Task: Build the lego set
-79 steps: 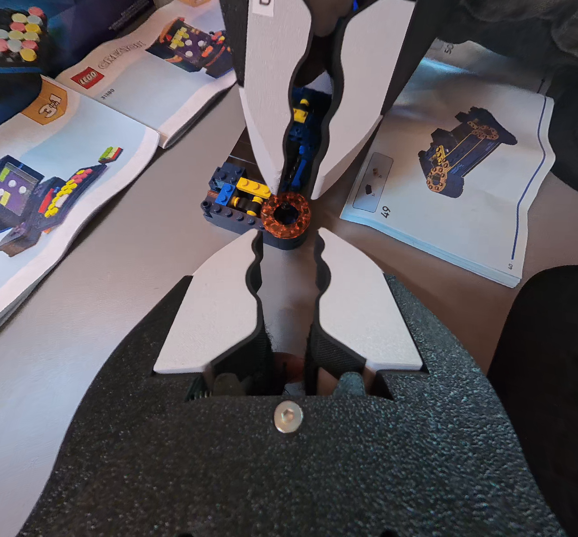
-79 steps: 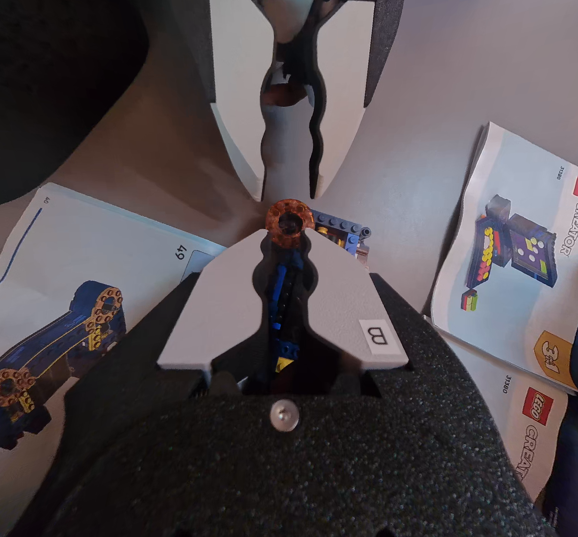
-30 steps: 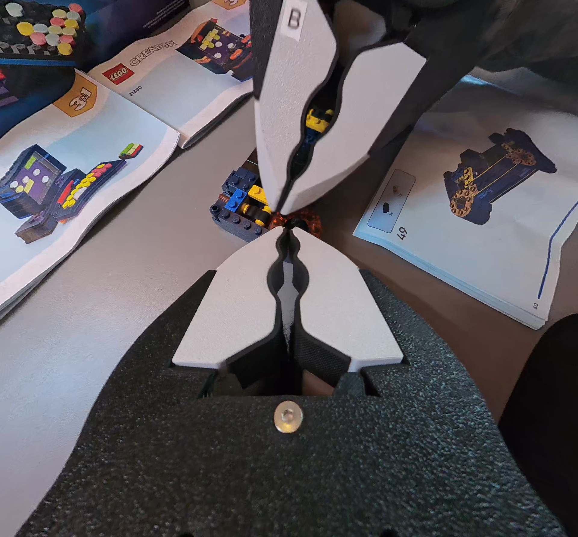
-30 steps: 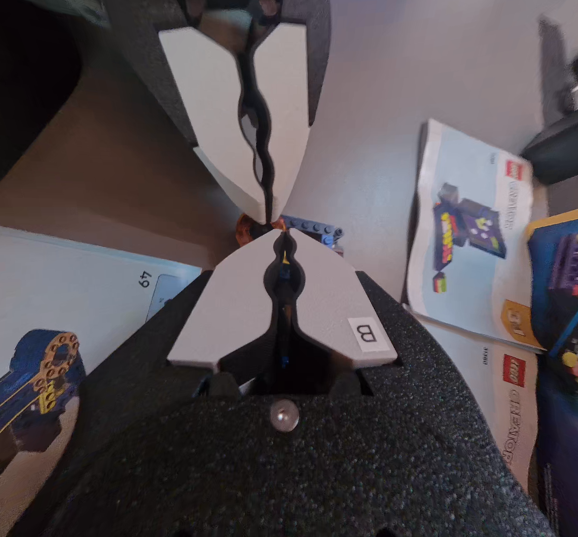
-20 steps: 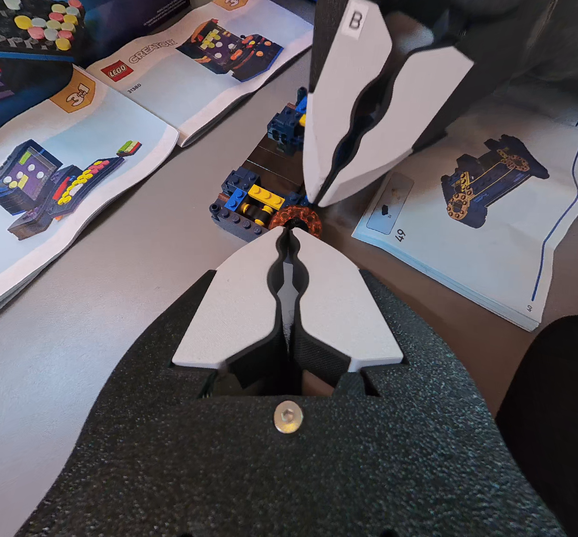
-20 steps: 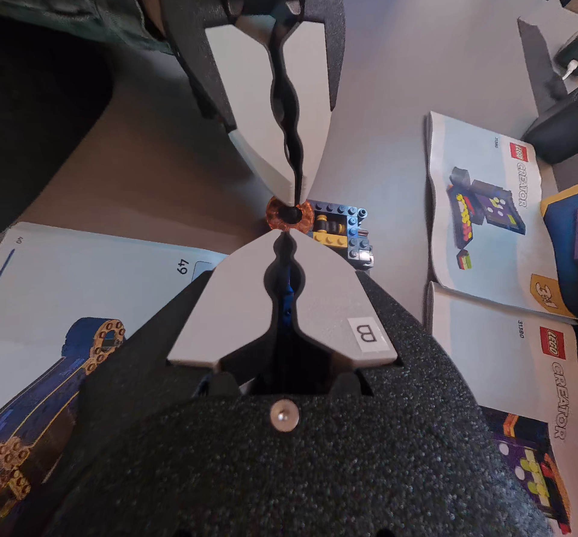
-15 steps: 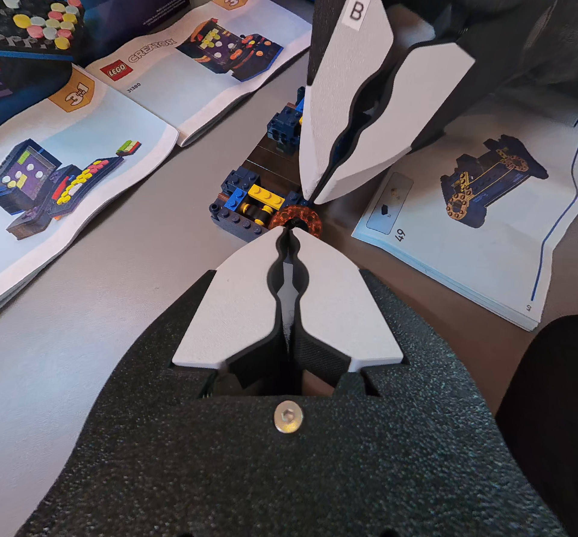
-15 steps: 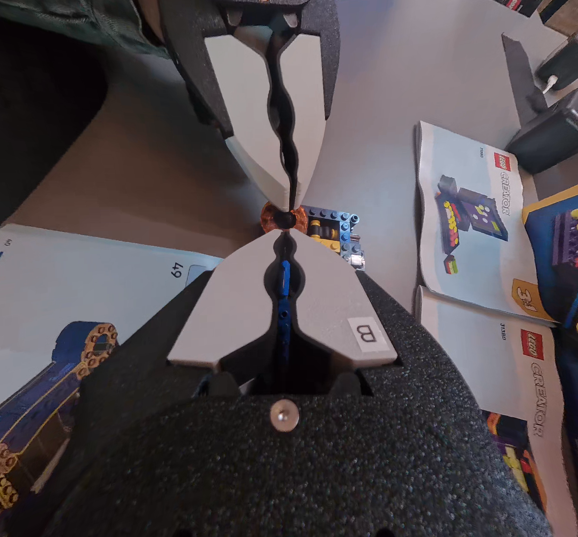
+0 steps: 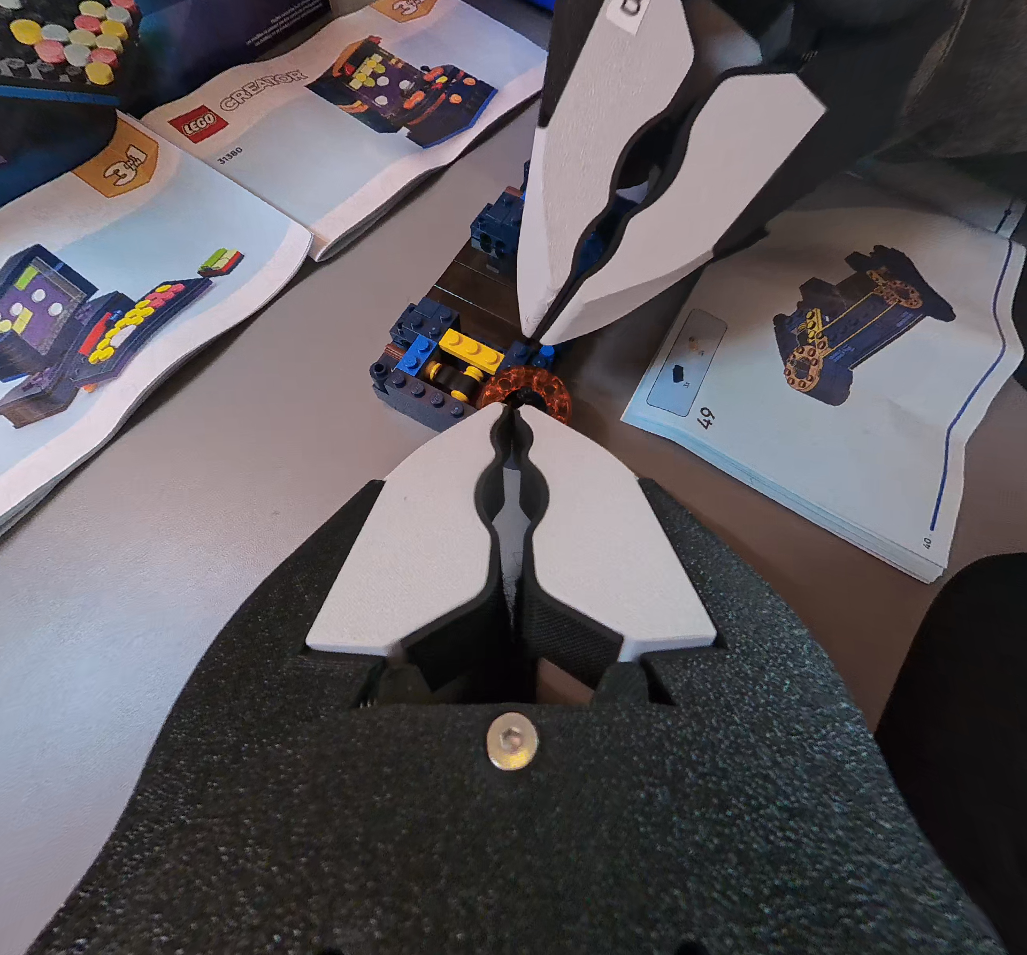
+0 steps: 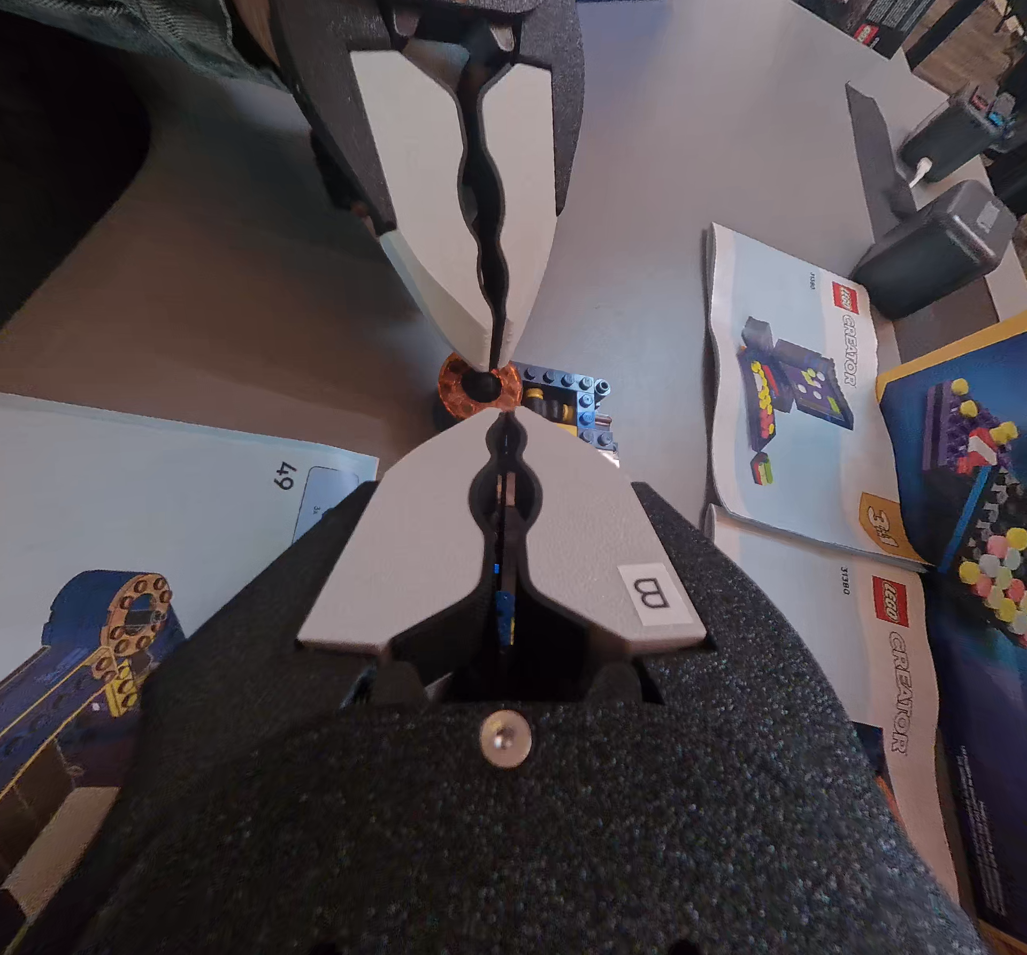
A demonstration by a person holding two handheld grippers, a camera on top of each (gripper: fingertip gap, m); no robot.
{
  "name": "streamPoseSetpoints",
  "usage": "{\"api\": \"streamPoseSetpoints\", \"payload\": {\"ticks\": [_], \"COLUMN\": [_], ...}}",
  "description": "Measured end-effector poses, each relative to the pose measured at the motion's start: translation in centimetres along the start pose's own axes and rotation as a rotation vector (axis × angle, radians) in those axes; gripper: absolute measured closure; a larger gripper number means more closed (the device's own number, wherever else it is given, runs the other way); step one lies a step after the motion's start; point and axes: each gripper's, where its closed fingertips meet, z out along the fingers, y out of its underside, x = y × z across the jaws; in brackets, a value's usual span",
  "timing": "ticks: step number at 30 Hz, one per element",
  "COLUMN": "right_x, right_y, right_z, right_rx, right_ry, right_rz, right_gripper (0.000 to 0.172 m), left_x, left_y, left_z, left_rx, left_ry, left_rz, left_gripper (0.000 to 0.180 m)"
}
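Both tools are clenched over the small brick model (image 9: 439, 356) on the grey counter (image 9: 222, 472). The left gripper (image 9: 511, 414), fingertips together with nothing visibly between them, sits at the near edge of the model's translucent orange ring (image 9: 547, 381). The right gripper (image 9: 536, 336), also closed, points down at the dark-blue bricks just behind that ring. An open instruction booklet (image 9: 833, 428) lies beside the model and closed booklets (image 9: 333, 150) lie on its other side. A few seconds earlier both stood open, the right one straddling the model; it has since closed and shifted towards the open booklet.
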Motion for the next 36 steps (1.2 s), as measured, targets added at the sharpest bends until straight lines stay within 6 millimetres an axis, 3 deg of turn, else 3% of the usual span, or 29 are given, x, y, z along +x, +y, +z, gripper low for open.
{"api": "streamPoseSetpoints", "payload": {"ticks": [11, 14, 18, 22, 27, 36], "right_x": [-0.5, -0.5, -0.4, -0.5, -0.5, -0.7], "right_y": [1.3, 1.3, 1.4, 1.5, 1.7, 1.6], "right_z": [0.6, 0.6, 0.6, 0.5, 0.6, 0.7], "right_rx": [-0.040, -0.037, -0.041, -0.049, -0.061, -0.056], "right_ry": [-0.039, -0.042, -0.037, -0.036, -0.038, -0.043], "right_rz": [-0.024, -0.018, -0.020, -0.028, -0.031, -0.035], "right_gripper": [0.172, 0.172, 0.172, 0.172, 0.172, 0.172], "left_x": [0.0, 0.3, 0.1, 0.6, 0.1, 0.4], "left_y": [0.0, -1.0, -0.7, 0.1, 0.3, 0.1], "left_z": [-0.5, -0.8, -0.6, -0.1, 0.0, 0.0], "left_rx": [0.001, 0.062, 0.043, -0.001, 0.003, 0.039], "left_ry": [0.024, 0.042, 0.025, 0.054, 0.044, 0.098], "left_rz": [0.097, 0.084, 0.105, 0.123, 0.118, 0.128], "left_gripper": [0.177, 0.174, 0.146, 0.139, 0.149, 0.150]}}
